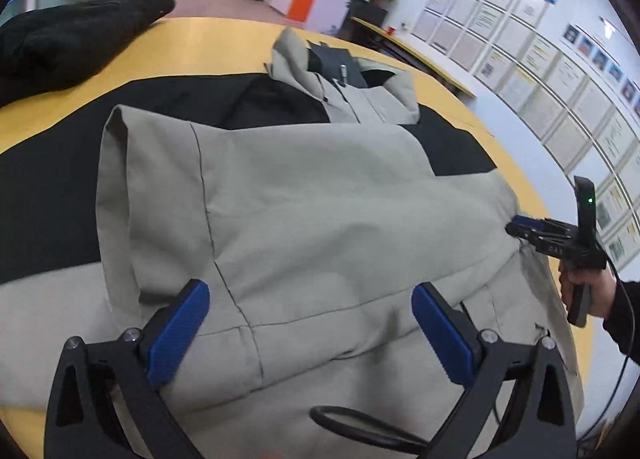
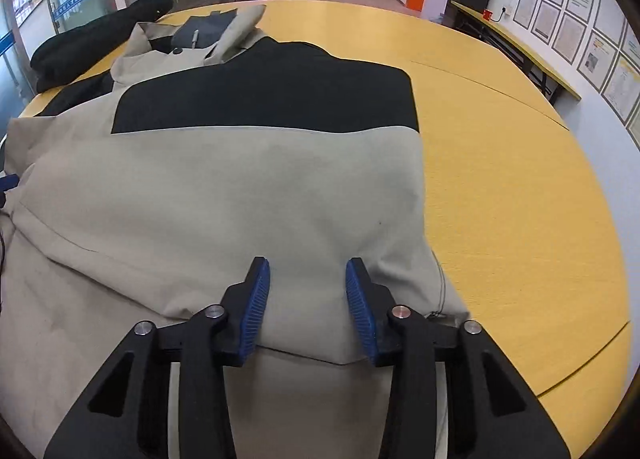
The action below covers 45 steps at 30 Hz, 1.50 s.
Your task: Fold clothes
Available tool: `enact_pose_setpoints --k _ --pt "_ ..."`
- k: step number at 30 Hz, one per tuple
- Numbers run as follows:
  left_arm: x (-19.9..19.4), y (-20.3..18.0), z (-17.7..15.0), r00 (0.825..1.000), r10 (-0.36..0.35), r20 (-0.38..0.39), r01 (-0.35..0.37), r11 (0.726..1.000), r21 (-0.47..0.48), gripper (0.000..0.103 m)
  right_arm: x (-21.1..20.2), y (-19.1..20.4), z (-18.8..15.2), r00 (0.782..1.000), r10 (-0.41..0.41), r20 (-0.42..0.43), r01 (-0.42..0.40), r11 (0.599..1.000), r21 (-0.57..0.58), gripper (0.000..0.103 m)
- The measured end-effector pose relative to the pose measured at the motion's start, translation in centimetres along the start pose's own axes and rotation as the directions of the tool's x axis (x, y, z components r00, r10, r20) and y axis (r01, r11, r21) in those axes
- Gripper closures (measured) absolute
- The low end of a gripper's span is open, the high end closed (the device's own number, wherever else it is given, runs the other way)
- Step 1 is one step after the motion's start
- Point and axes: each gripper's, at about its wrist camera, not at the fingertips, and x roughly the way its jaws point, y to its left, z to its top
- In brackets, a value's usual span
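Observation:
A beige and black jacket (image 1: 320, 199) lies spread on the yellow table (image 1: 180, 43), with a sleeve folded across its body. It also shows in the right wrist view (image 2: 248, 187). My left gripper (image 1: 310, 295) is open, its blue pads wide apart just above the folded sleeve near the jacket's hem. My right gripper (image 2: 307, 271) is open, its pads apart with beige hem fabric lying between them, not clamped. In the left wrist view the right gripper (image 1: 516, 229) sits at the jacket's right edge, held by a hand.
A dark garment (image 1: 72, 35) lies heaped at the table's far left; it also shows in the right wrist view (image 2: 100, 35). Bare yellow table (image 2: 520, 179) stretches to the right of the jacket. A black cable (image 1: 360, 423) loops near my left gripper.

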Motion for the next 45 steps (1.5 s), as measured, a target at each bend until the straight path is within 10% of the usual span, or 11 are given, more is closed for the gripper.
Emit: enact_pose_setpoints --k 8,11,13,15,23,26,31,35,41,45 --pt "-10.9 7.5 -1.5 0.949 0.268 0.165 -0.213 0.933 -0.288 0.0 -3.8 6.4 2.5 0.998 0.009 0.064 -0.005 0.998 -0.065 0.029" --pt "-14.9 15.2 -3.8 0.924 0.368 0.106 -0.26 0.805 -0.533 0.0 -5.9 10.0 2.0 0.991 0.084 0.101 -0.077 0.994 -0.076 0.028" --pt "-15.9 20.5 -6.0 0.913 0.408 0.006 -0.284 0.644 -0.71 0.0 -5.6 12.9 1.1 0.988 0.126 0.088 -0.121 0.99 -0.067 0.028" --pt "-15.9 23.8 -7.5 0.905 0.422 -0.054 -0.302 0.547 -0.78 0.0 -4.8 16.1 0.3 0.985 0.164 0.05 -0.161 0.984 -0.071 0.028" --pt "-16.2 26.7 -8.1 0.823 0.567 -0.037 -0.398 0.528 -0.75 0.017 -3.5 27.1 -0.8 0.96 0.277 -0.03 -0.278 0.947 -0.16 0.031" --pt "-17.1 27.8 -8.8 0.824 0.565 -0.025 -0.374 0.511 -0.774 0.07 -3.4 28.7 -0.9 0.956 0.29 -0.044 -0.294 0.941 -0.17 0.031" --pt "-18.8 29.3 -9.8 0.866 0.497 0.057 -0.253 0.533 -0.807 0.095 -3.4 28.6 -1.4 0.956 0.29 -0.043 -0.294 0.946 -0.134 0.031" --pt "-21.4 27.1 -8.6 0.853 0.492 0.176 -0.171 0.58 -0.797 0.1 -3.7 27.1 -2.0 0.959 0.282 -0.034 -0.284 0.953 -0.105 0.031" --pt "-25.6 16.7 -1.9 0.816 0.412 0.405 -0.07 0.766 -0.639 0.1 -5.7 23.3 -2.3 0.958 0.286 0.026 -0.284 0.957 -0.053 0.031" --pt "-24.1 5.0 3.7 0.836 0.225 0.501 0.011 0.905 -0.424 0.1 -8.2 20.0 -2.1 0.949 0.3 0.095 -0.301 0.954 -0.006 0.031"
